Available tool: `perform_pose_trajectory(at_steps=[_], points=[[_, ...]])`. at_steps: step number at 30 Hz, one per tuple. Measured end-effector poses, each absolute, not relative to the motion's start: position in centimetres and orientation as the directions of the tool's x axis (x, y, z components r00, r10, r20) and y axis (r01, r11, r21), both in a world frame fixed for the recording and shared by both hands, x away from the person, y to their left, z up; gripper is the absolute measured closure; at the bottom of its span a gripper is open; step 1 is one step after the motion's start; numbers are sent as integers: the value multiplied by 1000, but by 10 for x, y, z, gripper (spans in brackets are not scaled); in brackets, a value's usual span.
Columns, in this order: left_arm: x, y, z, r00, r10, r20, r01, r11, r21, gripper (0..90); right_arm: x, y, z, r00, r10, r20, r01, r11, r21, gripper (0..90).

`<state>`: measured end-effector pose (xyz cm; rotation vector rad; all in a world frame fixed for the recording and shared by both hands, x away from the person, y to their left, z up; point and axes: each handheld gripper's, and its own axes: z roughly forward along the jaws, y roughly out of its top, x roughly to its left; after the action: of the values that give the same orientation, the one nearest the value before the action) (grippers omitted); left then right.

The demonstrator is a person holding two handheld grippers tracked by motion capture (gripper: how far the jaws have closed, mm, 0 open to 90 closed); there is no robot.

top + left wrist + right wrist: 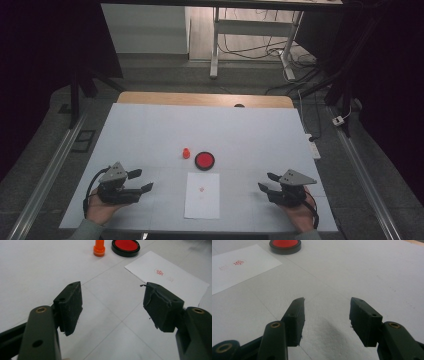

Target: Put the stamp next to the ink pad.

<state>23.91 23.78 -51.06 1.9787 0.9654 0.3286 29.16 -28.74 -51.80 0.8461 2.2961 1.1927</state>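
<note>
A: Stamp (186, 153) where, counted from the ink pad (204, 160)?

B: Upright just beside the ink pad, on its left in the high view, apart from it. Sheet of paper (202, 195) just nearer than the ink pad, bearing a red print (159, 271) and a fainter mark next to it.

A: And the two tools?

B: Left hand-held gripper (140, 180) well to the left of the ink pad and nearer the counter's (150, 130) front edge, released, jaws apart with bare counter between them. Right hand-held gripper (265, 181) well to the right of the ink pad, likewise released, nothing between the pads (364, 320). Neither touching the stamp.

A: Handling of the stamp?

B: Probably light, stiff plastic; small, so easy to knock over with a careless approach. Narrow upper stem above a wider collar at the base. Smooth sides, perhaps a bit slippery.

A: Best place to take hold?

B: Across the stem, above the collar, pads flat on opposite sides, keeping it upright. Gentle squeeze likely enough. Better not to grip at the base: inked face underneath, and too close to the counter for the jaws.

A: Ink pad itself?

B: Shallow round black dish, red inside, lid off. Likely to slide under a sideways push, so straight-down pressing safer.
</note>
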Motion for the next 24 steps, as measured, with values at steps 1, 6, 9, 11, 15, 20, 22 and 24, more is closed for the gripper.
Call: perform_pose_trajectory(at_steps=[1, 6, 9, 11, 15, 20, 22, 24], points=[[238, 239, -511, 662, 737, -135, 504, -305, 808, 315, 292, -288, -518, -729, 680, -85, 323, 449, 833, 452], [232, 241, -515, 665, 734, -136, 511, -315, 800, 315, 292, -288, -518, -730, 676, -103, 315, 466, 827, 450], [232, 240, -517, 667, 733, -134, 513, -322, 795, 315, 292, -288, -518, -729, 676, -107, 314, 469, 826, 449], [233, 239, -517, 668, 732, -133, 513, -324, 795, 316, 292, -288, -519, -730, 674, -110, 311, 472, 825, 449], [234, 237, -518, 669, 732, -130, 514, -329, 792, 317, 291, -288, -518, -731, 673, -112, 310, 474, 824, 449], [234, 238, -517, 666, 735, -128, 513, -327, 794, 318, 291, -287, -518, -735, 669, -114, 308, 479, 822, 449], [235, 239, -518, 665, 736, -128, 514, -326, 793, 319, 291, -287, -518, -733, 670, -118, 306, 480, 822, 448], [235, 239, -518, 665, 736, -127, 514, -327, 793, 319, 291, -287, -518, -736, 667, -115, 306, 479, 823, 447]])
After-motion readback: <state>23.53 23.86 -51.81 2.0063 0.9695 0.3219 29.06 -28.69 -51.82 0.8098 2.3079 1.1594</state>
